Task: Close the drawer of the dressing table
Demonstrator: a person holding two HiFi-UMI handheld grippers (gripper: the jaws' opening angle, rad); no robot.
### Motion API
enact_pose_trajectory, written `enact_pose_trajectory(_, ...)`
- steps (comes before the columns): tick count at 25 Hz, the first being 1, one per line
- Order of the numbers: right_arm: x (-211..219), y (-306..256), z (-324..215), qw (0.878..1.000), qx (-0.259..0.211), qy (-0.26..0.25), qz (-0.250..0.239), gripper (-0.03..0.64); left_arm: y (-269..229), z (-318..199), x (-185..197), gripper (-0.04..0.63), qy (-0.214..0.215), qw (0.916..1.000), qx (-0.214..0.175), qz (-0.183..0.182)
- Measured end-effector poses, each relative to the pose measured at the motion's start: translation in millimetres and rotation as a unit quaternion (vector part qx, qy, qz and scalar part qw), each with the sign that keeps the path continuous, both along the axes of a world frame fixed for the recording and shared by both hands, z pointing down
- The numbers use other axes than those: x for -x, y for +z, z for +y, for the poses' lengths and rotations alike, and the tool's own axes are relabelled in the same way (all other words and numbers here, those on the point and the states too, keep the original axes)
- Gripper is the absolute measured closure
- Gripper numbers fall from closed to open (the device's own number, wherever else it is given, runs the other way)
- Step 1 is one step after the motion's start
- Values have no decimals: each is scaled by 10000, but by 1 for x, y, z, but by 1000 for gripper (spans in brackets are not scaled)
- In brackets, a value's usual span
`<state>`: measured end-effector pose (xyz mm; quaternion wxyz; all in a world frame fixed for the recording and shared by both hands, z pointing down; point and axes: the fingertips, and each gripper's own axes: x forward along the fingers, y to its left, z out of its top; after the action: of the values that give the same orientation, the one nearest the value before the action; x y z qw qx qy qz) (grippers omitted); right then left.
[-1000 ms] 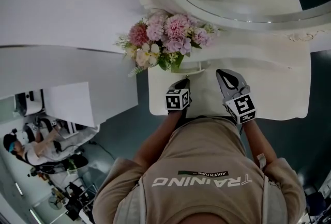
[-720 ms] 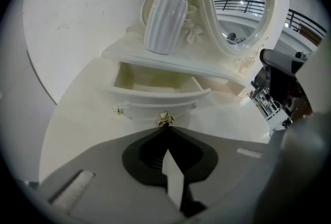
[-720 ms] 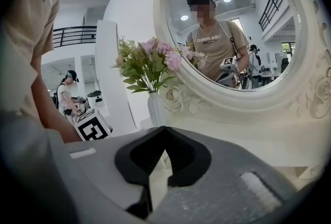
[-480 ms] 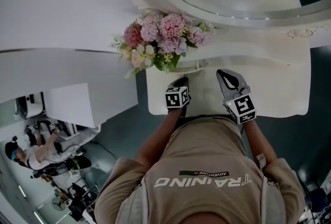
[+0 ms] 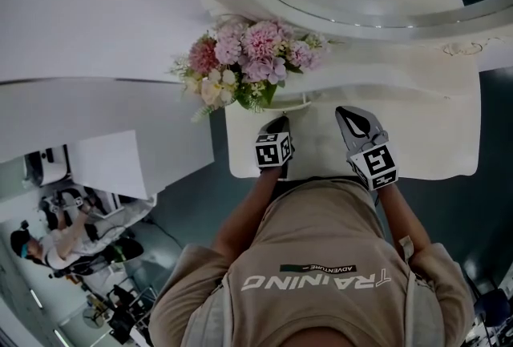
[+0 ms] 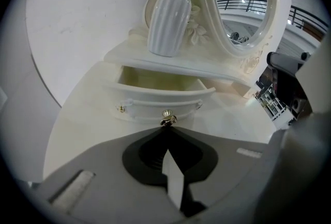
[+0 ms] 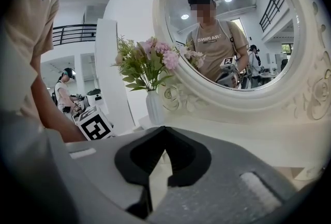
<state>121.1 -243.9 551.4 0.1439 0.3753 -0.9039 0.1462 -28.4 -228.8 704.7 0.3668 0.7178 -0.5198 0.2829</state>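
While drawer (image 6: 155, 100) gapes, L claw (image 6: 166, 128) faces knob (image 6: 166, 116).

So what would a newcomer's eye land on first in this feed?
Probably the pink flowers in a ribbed white vase on the raised shelf, beside the big oval mirror. Next, the open drawer below that shelf, with the left gripper shut, its tips right at the gold knob.
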Motion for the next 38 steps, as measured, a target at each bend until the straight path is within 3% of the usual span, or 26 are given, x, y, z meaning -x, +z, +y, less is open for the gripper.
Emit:
enact_pose_trajectory(5, 2, 3, 4, 10000, 39, -50, 13, 614, -3, -3, 1, 577, 254, 9995, -66, -145)
enact_pose_trajectory(38, -2, 6, -2, 9999, 117, 54, -16, 614, -7, -59, 10, 577, 337, 9986, -335, -228)
